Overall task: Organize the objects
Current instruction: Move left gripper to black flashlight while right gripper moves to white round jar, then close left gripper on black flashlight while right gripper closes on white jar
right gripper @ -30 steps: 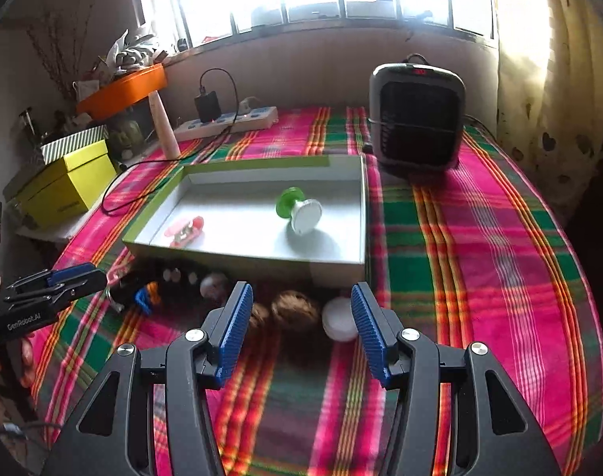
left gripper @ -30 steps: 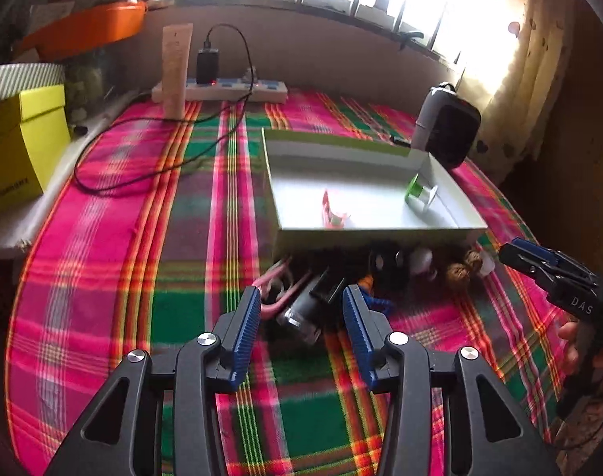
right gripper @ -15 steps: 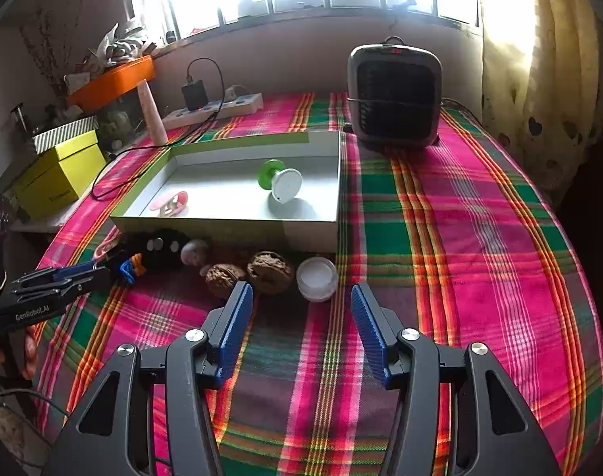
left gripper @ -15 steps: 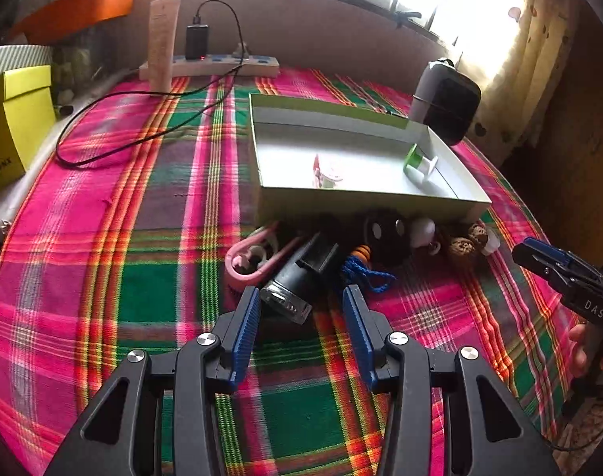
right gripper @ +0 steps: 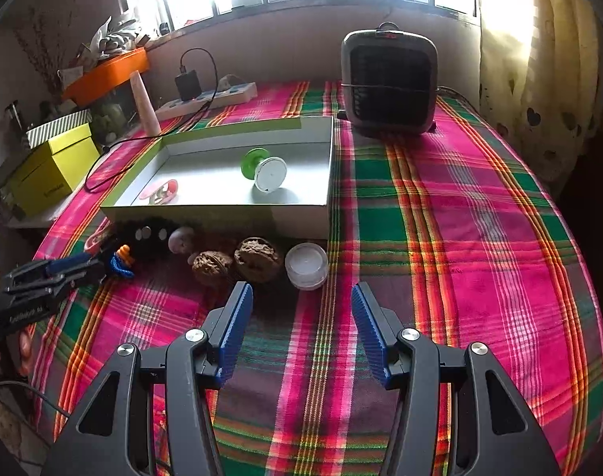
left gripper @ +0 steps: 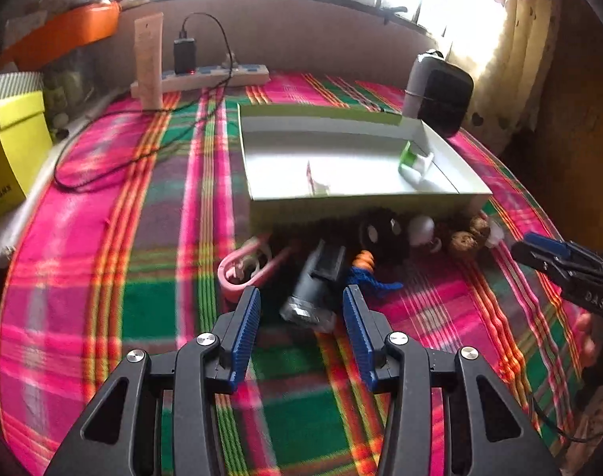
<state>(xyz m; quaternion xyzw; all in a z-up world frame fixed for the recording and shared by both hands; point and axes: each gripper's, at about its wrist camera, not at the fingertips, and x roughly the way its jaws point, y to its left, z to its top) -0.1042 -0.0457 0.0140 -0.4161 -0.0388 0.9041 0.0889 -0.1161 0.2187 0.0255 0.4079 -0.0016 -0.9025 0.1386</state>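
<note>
A shallow white box [right gripper: 301,218] with green sides [left gripper: 365,204] holds a green and white spool [right gripper: 263,168] and a pink clip [right gripper: 160,192]. Along its near side lie a pink carabiner [left gripper: 241,269], a black cylinder [left gripper: 317,281], a blue cord with an orange bead [left gripper: 367,273], a black fuzzy toy [right gripper: 150,232], a small white figure [right gripper: 181,239], two walnuts [right gripper: 237,261] and a white round lid [right gripper: 306,265]. My left gripper [left gripper: 301,305] is open, its fingertips just short of the black cylinder. My right gripper [right gripper: 301,301] is open just short of the lid and walnuts.
A grey heater [right gripper: 388,83] stands behind the box at the right. A power strip with a black charger [right gripper: 206,95] and its cable lie at the back. A yellow box [right gripper: 47,170] and an orange tray [right gripper: 106,71] sit at the left edge. Plaid cloth [right gripper: 460,238] covers the round table.
Both grippers drew back from the box over the last second. The left one then moved forward again toward the black cylinder. Both stayed open.
</note>
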